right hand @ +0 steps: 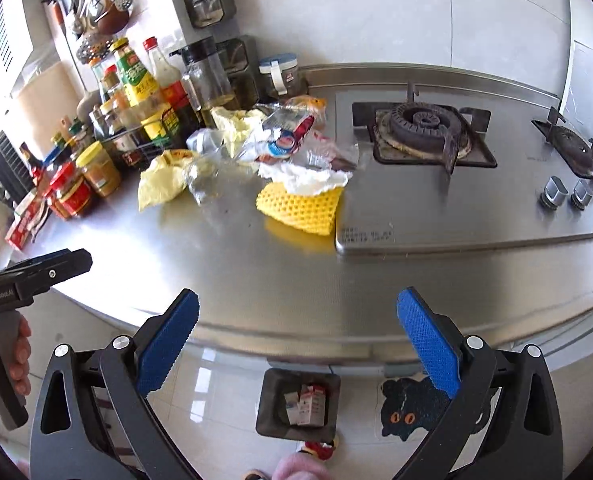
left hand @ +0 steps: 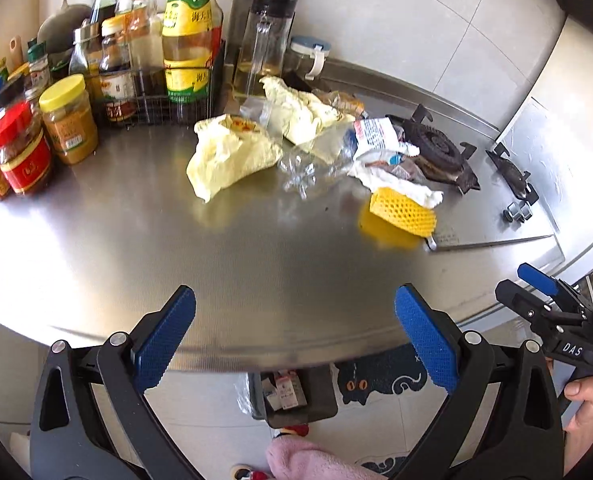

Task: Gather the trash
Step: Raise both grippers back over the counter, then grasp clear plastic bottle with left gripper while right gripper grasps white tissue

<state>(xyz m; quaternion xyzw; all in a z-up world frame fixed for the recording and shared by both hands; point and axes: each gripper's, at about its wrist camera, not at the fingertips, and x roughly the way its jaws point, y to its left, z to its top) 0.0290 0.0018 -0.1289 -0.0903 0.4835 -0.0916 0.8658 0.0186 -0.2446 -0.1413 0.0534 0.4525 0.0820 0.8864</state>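
A heap of trash lies on the steel counter (left hand: 136,240): crumpled pale yellow bags (left hand: 228,152) (right hand: 162,178), clear plastic wrap (left hand: 304,168) (right hand: 206,178), a printed wrapper (left hand: 376,134) (right hand: 284,140), white tissue (left hand: 400,186) (right hand: 312,178) and yellow foam netting (left hand: 402,210) (right hand: 300,204). On the floor below stands a dark trash bin (left hand: 296,396) (right hand: 296,404) with small cartons inside. My left gripper (left hand: 294,336) hovers open over the counter's front edge with nothing between its pads. My right gripper (right hand: 296,340) is likewise open with nothing in it, and shows at the right of the left wrist view (left hand: 544,292).
Sauce bottles and jars (left hand: 136,52) (right hand: 136,92) crowd the counter's back left. A gas hob with a burner (right hand: 424,124) (left hand: 436,148) and knobs (right hand: 568,192) fills the right. A cat-pattern mat (right hand: 420,408) lies on the floor. A hand (right hand: 16,356) holds the left gripper's handle.
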